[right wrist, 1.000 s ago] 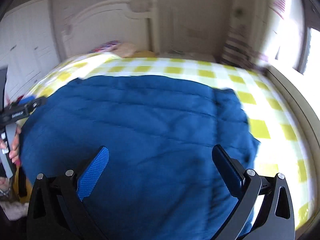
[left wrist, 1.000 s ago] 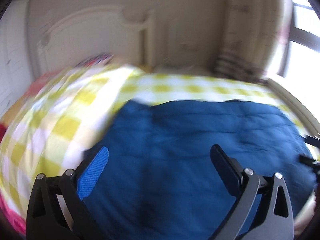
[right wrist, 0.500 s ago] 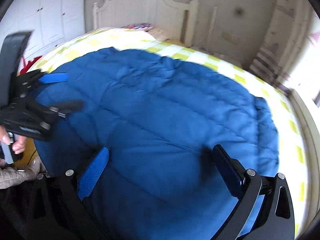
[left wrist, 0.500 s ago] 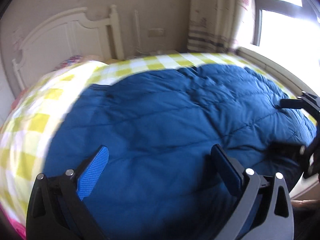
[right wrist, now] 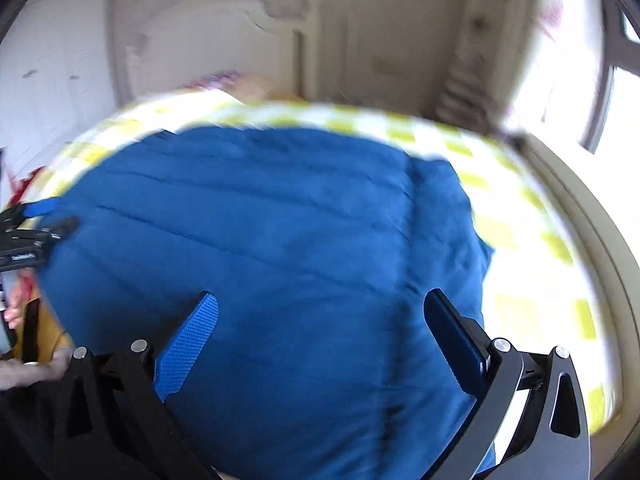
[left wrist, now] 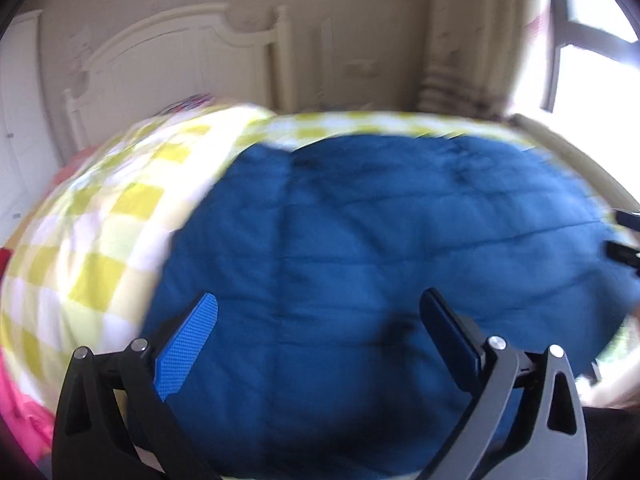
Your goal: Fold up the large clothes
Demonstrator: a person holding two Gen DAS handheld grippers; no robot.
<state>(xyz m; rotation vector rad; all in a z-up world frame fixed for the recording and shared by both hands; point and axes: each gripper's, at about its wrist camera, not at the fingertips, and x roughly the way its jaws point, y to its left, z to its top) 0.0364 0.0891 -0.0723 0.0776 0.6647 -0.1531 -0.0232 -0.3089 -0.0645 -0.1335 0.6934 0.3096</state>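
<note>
Blue puffy coat [left wrist: 380, 240] lies flat on the checked bed [left wrist: 104, 216]; both grippers, left [left wrist: 320, 320] and right [right wrist: 320, 320], hang over it, fingers wide, holding nothing.

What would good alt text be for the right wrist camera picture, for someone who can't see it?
An open right gripper hangs over a blue quilted garment spread on a bed with a yellow-and-white checked cover. The left gripper shows at the left edge, a white headboard and bright window beyond; the image is motion-blurred.
</note>
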